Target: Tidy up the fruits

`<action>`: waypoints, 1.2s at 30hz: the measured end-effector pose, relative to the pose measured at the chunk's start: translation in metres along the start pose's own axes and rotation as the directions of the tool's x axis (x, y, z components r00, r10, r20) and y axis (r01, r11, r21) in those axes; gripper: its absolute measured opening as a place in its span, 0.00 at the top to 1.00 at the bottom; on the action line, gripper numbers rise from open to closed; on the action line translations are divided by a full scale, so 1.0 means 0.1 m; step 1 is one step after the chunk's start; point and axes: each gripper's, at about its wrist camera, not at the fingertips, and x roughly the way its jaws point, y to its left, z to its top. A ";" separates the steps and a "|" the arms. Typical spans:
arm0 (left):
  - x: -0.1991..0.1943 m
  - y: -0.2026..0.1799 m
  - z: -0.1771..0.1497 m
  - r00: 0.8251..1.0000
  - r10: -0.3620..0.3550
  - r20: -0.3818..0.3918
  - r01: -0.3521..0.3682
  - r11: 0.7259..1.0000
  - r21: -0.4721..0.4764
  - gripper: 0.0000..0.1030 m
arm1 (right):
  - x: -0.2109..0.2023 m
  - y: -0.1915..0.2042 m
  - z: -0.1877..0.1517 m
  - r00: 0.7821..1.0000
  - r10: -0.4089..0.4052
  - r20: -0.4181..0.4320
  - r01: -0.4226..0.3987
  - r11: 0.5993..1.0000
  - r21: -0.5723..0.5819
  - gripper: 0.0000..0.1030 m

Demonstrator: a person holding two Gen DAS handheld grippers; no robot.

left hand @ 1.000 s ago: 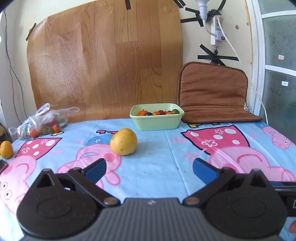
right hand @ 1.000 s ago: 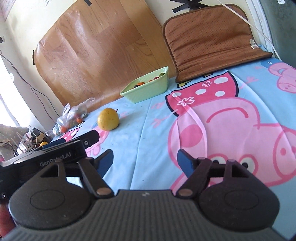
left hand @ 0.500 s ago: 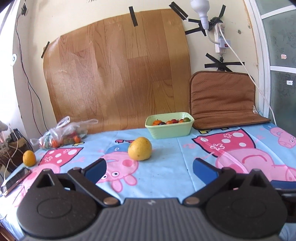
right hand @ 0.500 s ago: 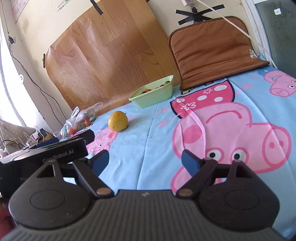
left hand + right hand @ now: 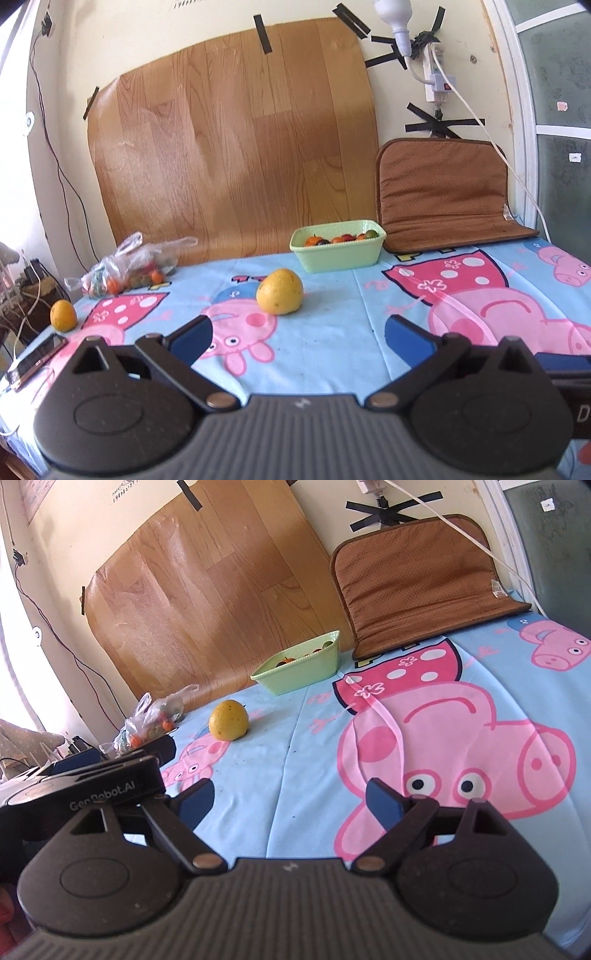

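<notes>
Fruit lay scattered: a large yellow fruit sat alone on the table, near the green bowl holding small fruits. Left claw stood released and empty; right claw was opening, nothing between its jaws.

Cloth ahead of my left gripper lies bare up to the big yellow fruit, which blocks a straight run toward the green bowl. Right of the fruit is an open lane to the bowl. Bag and small orange crowd the far left edge w/ a phone. Right gripper, jaws opening w/ nothing between, faces bare cloth; left unit sits just beside it.
</notes>
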 end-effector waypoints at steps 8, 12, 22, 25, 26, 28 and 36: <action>0.09 0.01 -0.08 0.998 0.000 -0.055 0.000 1.000 -0.001 0.00 | 0.01 0.00 -0.01 1.000 -0.016 0.009 0.016 1.000 0.010 0.12; 0.13 0.01 -0.09 0.998 -0.001 -0.071 0.001 1.000 -0.005 0.00 | 0.02 0.00 -0.01 1.000 -0.018 0.006 0.018 1.000 0.009 0.12; 0.19 0.07 -0.11 0.993 -0.013 -0.119 0.008 0.999 -0.035 0.00 | 0.02 -0.01 0.00 0.999 -0.034 0.019 0.034 0.999 0.016 0.11; 0.22 0.11 -0.12 0.990 -0.024 -0.137 0.017 0.998 -0.054 0.00 | 0.02 -0.01 0.01 0.999 -0.039 0.019 0.039 0.999 0.018 0.12; 0.23 0.13 -0.12 0.990 -0.026 -0.140 0.018 0.998 -0.061 0.00 | 0.03 -0.01 0.01 0.999 -0.040 0.018 0.040 0.999 0.017 0.12; 0.24 0.17 -0.12 0.989 -0.027 -0.143 0.016 0.997 -0.078 0.00 | 0.03 0.00 0.01 0.999 -0.043 0.016 0.043 0.999 0.015 0.12; 0.24 0.40 -0.17 0.988 0.015 -0.154 -0.035 0.991 -0.132 0.00 | 0.11 0.00 -0.02 0.999 -0.046 -0.016 0.047 0.998 0.038 0.11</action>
